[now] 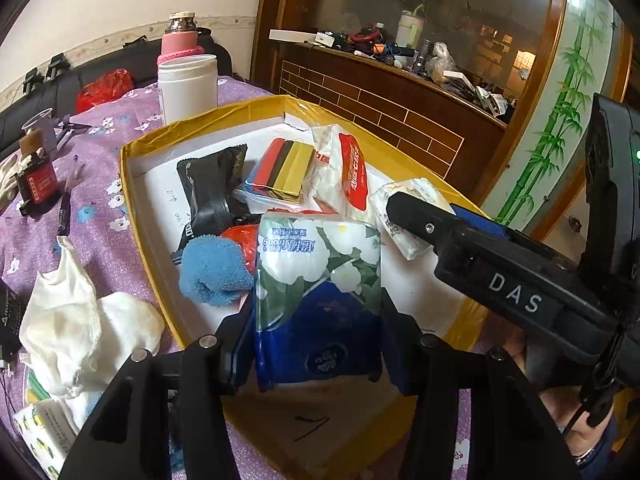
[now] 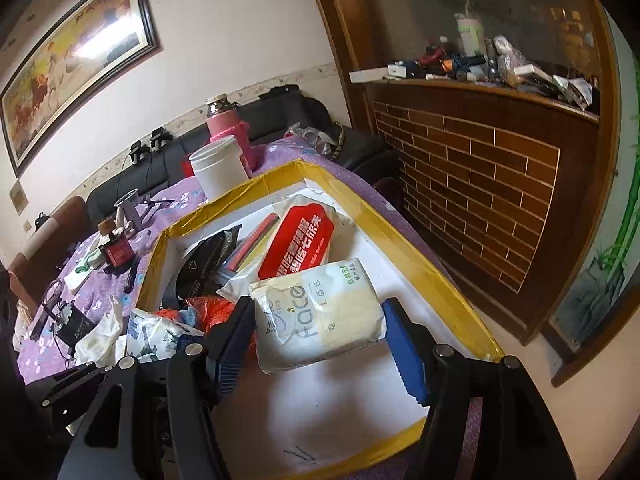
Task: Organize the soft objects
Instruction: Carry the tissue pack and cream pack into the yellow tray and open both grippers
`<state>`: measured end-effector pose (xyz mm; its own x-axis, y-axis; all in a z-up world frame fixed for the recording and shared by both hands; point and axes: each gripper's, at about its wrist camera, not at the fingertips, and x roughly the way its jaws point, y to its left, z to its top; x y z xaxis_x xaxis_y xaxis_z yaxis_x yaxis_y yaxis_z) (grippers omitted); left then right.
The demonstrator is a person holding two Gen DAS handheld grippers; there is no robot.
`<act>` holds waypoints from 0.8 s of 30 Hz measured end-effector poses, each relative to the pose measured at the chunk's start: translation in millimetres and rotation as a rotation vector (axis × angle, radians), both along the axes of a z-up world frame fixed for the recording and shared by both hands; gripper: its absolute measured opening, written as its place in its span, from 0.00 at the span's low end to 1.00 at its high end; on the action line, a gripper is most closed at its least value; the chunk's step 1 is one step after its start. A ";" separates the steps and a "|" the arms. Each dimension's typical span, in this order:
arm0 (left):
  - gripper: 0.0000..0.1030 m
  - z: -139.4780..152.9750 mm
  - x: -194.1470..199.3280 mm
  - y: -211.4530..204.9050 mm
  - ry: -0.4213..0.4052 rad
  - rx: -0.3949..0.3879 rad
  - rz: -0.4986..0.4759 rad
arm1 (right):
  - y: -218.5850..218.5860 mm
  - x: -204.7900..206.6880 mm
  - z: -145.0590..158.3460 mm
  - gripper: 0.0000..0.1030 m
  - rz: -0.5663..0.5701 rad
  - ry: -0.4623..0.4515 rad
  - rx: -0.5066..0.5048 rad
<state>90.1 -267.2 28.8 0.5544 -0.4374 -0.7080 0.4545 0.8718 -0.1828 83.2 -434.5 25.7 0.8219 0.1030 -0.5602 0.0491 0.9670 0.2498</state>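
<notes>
The yellow-rimmed box (image 1: pixel 132 184) sits on the purple cloth (image 1: pixel 100 216). Over its near end, the left gripper (image 1: pixel 316 344) clamps the floral tissue pack (image 1: pixel 316 280), long axis pointing away into the box. The right gripper (image 2: pixel 320 344) straddles the white "Face" tissue pack (image 2: pixel 320 316), lying crosswise; whether its pads press, I cannot tell.

Glossy plastic tissue pack (image 1: pixel 318 280), fuzzy blue cloth (image 1: pixel 214 276)

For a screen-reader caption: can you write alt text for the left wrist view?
The left tongs grip a flowered tissue pack over a yellow-rimmed box holding other soft packets and a blue cloth; the right tongs reach in alongside.
</notes>
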 end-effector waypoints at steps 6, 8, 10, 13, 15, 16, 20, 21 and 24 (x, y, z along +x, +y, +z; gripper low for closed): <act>0.71 7.1 -4.1 3.7 -0.003 -0.023 0.011 | -7.3 -4.3 3.0 0.72 0.008 -0.042 0.065; 0.71 11.2 -7.0 4.9 -0.003 -0.022 0.008 | -8.8 -7.2 5.2 0.72 0.001 -0.064 0.071; 0.71 15.8 -10.4 7.0 -0.003 -0.031 0.006 | -8.6 -11.0 8.2 0.72 -0.003 -0.092 0.073; 0.71 24.1 -17.9 11.1 -0.010 -0.036 0.000 | -6.5 -17.2 13.3 0.72 -0.006 -0.141 0.065; 0.71 30.2 -24.3 15.7 -0.016 -0.034 -0.004 | -4.8 -21.0 16.3 0.74 -0.009 -0.170 0.053; 0.71 33.2 -27.7 18.7 -0.017 -0.036 -0.006 | -4.6 -21.7 16.8 0.76 -0.008 -0.175 0.050; 0.72 43.1 -39.3 33.4 -0.023 -0.044 -0.003 | -1.2 -22.8 17.6 0.76 -0.005 -0.185 0.032; 0.72 45.2 -42.2 38.2 -0.024 -0.047 0.002 | 0.1 -23.0 17.6 0.76 -0.002 -0.185 0.027; 0.72 50.2 -49.8 53.6 -0.025 -0.056 0.016 | 4.6 -23.4 16.8 0.76 0.003 -0.185 0.002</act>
